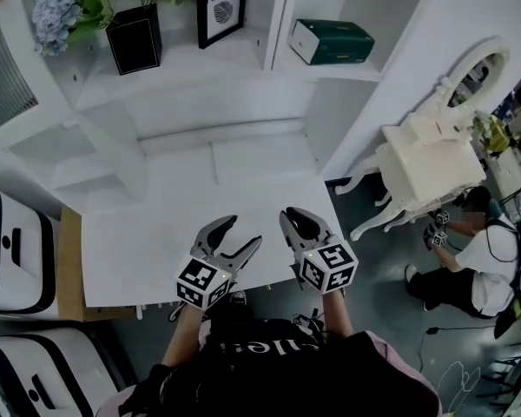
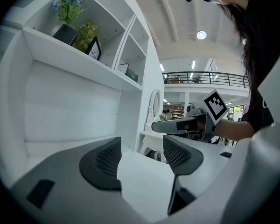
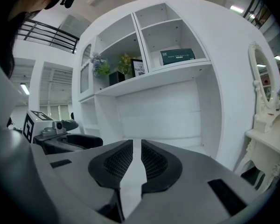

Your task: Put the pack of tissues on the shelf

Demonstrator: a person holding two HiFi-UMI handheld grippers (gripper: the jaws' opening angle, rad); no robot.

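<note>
The pack of tissues (image 1: 332,42), a dark green box, lies on the upper right shelf compartment; it also shows in the right gripper view (image 3: 177,56) and, small, in the left gripper view (image 2: 129,72). Both grippers hover low over the white desk top (image 1: 156,250), far below the pack. My left gripper (image 1: 243,231) (image 2: 142,155) stands open with nothing between its jaws. Beside it, my right gripper (image 1: 297,220) (image 3: 136,160) has its jaws nearly together and holds nothing.
On the left shelf stand blue flowers (image 1: 56,7), a black planter (image 1: 135,37) and a framed print (image 1: 220,5). A white dressing table with mirror (image 1: 430,159) stands right of the desk; a person (image 1: 473,259) crouches beyond it. White machines (image 1: 13,254) stand at the left.
</note>
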